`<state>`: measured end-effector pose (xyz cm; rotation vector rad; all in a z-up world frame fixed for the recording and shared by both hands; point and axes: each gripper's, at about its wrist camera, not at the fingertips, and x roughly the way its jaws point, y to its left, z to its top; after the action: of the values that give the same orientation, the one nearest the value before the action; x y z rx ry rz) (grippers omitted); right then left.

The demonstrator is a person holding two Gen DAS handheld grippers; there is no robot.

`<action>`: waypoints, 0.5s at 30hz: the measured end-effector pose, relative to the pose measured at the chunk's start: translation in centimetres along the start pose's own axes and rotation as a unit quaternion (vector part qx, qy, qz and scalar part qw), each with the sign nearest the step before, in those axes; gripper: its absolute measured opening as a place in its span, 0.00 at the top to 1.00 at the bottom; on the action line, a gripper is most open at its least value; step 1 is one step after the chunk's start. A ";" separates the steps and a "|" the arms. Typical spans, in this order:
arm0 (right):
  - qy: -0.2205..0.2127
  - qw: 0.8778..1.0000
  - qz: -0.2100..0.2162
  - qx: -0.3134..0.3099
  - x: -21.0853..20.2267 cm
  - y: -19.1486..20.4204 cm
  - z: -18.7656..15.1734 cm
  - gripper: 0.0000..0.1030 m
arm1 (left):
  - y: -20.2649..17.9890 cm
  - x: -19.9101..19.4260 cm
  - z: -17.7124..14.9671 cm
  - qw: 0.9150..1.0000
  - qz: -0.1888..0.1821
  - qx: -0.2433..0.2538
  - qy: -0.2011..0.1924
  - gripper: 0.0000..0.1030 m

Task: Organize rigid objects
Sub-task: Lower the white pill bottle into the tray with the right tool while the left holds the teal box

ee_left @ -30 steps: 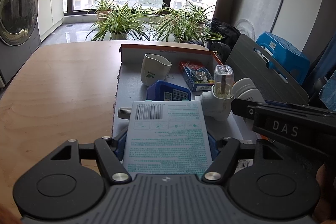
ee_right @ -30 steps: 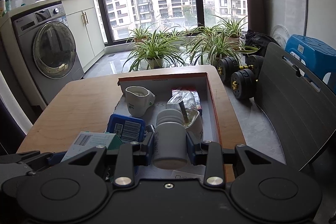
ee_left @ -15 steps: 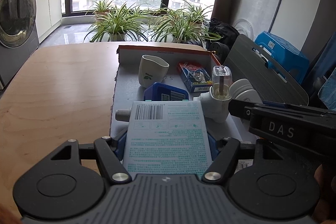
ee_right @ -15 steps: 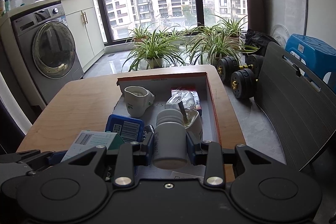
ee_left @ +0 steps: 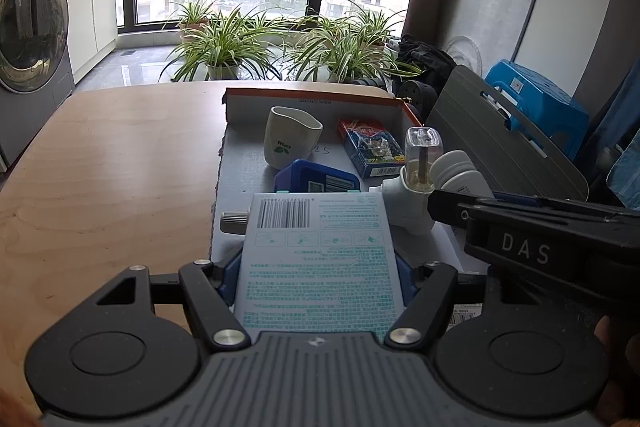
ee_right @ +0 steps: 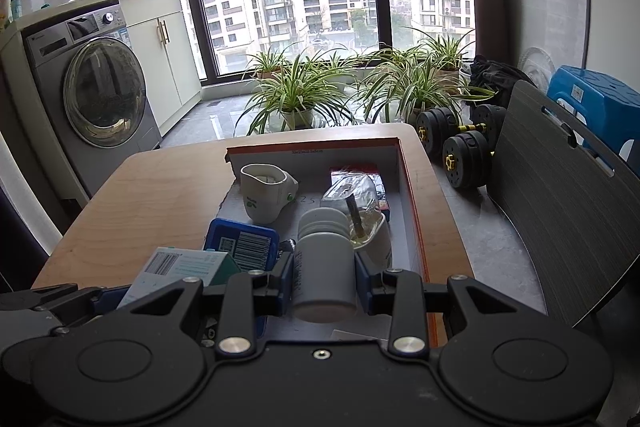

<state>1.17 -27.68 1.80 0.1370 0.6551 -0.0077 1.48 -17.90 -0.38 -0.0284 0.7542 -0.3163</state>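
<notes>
Inside tray (ee_left: 256, 183): one cup (ee_left: 290, 143); two grippers, one item each.

The carton (ee_left: 318, 259) was pale blue-white with teal print and a black barcode. The bottle (ee_right: 324, 267) was plain white. The cup (ee_left: 290, 143) was cream with a small green leaf mark. The box (ee_left: 316, 181) was deep blue with a white label. The card pack (ee_left: 372, 147) was red and blue. The tray (ee_left: 248, 115) was grey-white inside with an orange rim. The tabletop (ee_left: 112, 163) was light wood grain. Both claws had blue pads (ee_left: 226, 283) on black frames.
</notes>
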 end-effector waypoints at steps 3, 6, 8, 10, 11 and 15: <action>0.000 1.000 0.001 0.000 0.1 0.0 0.0 0.61 | 0.0 0.0 0.0 1.000 0.001 0.000 0.000 0.30; 0.000 1.000 0.000 0.000 0.1 0.0 0.0 0.61 | 0.0 0.0 0.0 1.000 0.000 0.000 0.000 0.30; 0.000 1.000 0.001 0.000 0.1 0.0 0.0 0.61 | 0.0 0.0 0.0 1.000 0.000 0.000 0.000 0.30; 0.000 1.000 0.001 0.000 0.1 0.1 0.0 0.61 | 0.0 0.0 0.0 1.000 0.001 0.000 0.000 0.30; 0.000 1.000 0.001 0.000 0.1 0.0 0.0 0.61 | 0.0 0.0 0.0 1.000 0.001 -0.001 0.000 0.30; 0.001 1.000 0.000 0.000 0.3 0.0 0.0 0.61 | 0.0 0.1 0.0 1.000 0.001 0.000 0.000 0.30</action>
<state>1.41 -27.68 1.68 0.1375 0.6569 -0.0068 1.57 -17.90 -0.42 -0.0287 0.7539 -0.3145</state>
